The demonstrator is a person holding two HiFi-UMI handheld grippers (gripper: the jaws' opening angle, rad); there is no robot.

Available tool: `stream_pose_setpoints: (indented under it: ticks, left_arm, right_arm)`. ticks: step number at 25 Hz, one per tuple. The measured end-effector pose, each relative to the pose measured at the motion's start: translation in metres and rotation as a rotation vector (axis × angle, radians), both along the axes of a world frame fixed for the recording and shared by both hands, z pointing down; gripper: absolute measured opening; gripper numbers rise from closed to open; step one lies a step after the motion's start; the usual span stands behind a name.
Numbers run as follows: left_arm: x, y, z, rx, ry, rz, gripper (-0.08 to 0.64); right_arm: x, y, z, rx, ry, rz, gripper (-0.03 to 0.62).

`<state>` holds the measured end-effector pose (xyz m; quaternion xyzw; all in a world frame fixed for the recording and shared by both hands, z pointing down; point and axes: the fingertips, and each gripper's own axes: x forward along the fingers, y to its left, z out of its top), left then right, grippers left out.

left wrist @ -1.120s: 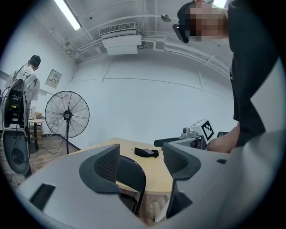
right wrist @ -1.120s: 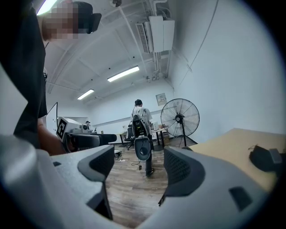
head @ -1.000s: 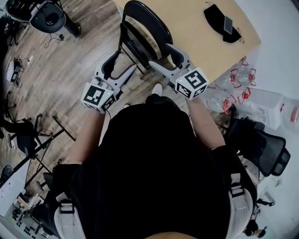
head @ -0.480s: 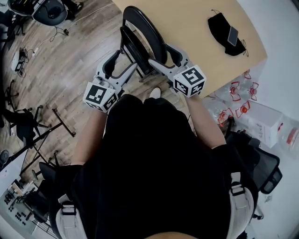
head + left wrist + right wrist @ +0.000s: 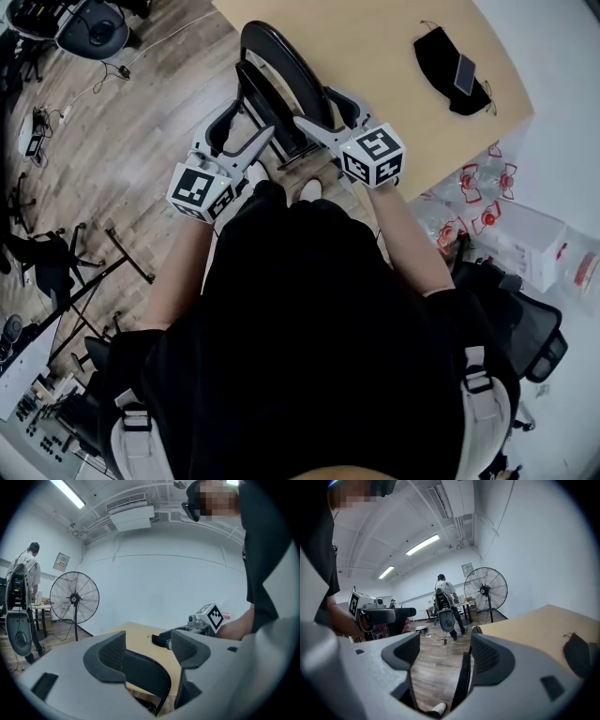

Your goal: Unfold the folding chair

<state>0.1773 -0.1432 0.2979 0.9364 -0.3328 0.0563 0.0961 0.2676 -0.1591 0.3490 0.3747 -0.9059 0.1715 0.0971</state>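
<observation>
Flanks folded black metal chair (image 5: 291, 70), upright beside pale wooden desk (image 5: 375, 37), with left gripper (image 5: 240, 129) and right gripper (image 5: 325, 108), fingers (image 5: 255, 147) spread, nothing gripped. Risks tipping it if clamped off-centre.

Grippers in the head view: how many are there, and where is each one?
2. The left gripper is at the left side of the folded black chair, and the right gripper is at its right side, both with jaws apart. None seems hidden.
</observation>
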Motion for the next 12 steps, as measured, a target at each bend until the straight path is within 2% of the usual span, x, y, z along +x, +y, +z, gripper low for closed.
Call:
stream_pose_setpoints:
  ticks: [5,12]
  left_arm:
    - [-0.001,-0.024,0.002,0.007,-0.014,0.048,0.295]
    - [-0.006,-0.059,0.007,0.004,-0.019,0.103,0.293]
  right_arm:
    - [-0.001,-0.025,0.015,-0.040,0.053,0.031,0.347]
    - [0.000,-0.060,0.054,-0.151,0.174,0.066,0.347]
